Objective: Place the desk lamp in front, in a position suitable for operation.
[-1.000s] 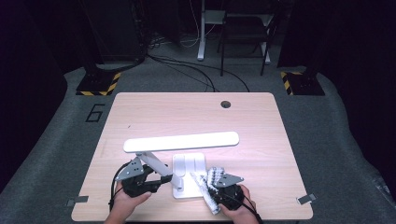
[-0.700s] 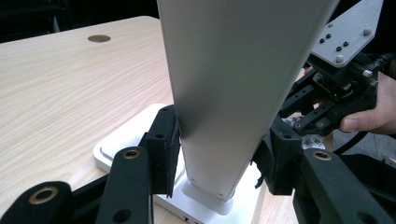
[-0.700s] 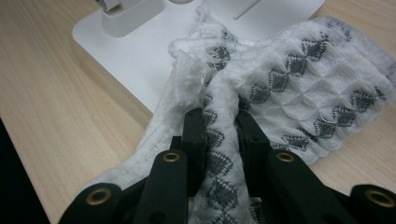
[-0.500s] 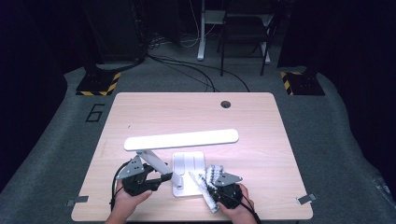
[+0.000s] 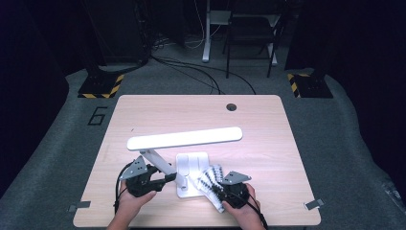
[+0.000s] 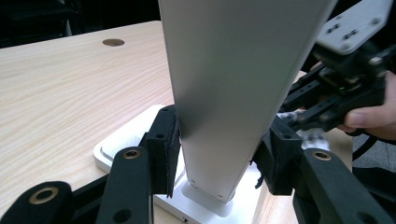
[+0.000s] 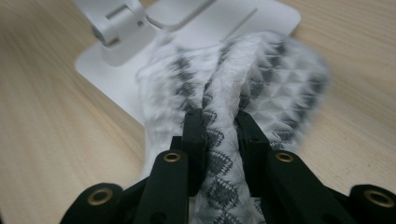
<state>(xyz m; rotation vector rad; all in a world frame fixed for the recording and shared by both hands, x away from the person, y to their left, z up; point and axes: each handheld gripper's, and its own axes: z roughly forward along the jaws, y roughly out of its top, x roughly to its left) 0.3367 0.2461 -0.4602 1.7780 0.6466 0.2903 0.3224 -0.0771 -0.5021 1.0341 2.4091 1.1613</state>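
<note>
Right gripper point(image 7: 219, 126): its 2 black jaws are clamped on a fold of the white cloth with grey diamond pattern point(image 7: 243, 79), which lies bunched across the near right corner of the flat white rectangular lamp base point(image 7: 233, 23) and spills onto the pale wood-grain table point(image 5: 268, 143). Against 1.0 s ago the cloth sits slightly further up the base, toward the hinge; a small shift, and the lit white bar head of the lamp point(image 5: 184, 138) looks unmoved. Left gripper point(image 6: 219, 154): jaws closed against both sides of the slanted silver lamp arm point(image 6: 233, 93) just above its foot, steadying it. Reading: wiping of the base is under way, stroke short, most of the base's far half not yet covered. Risk judged: cloth snagging at the hinge.
</note>
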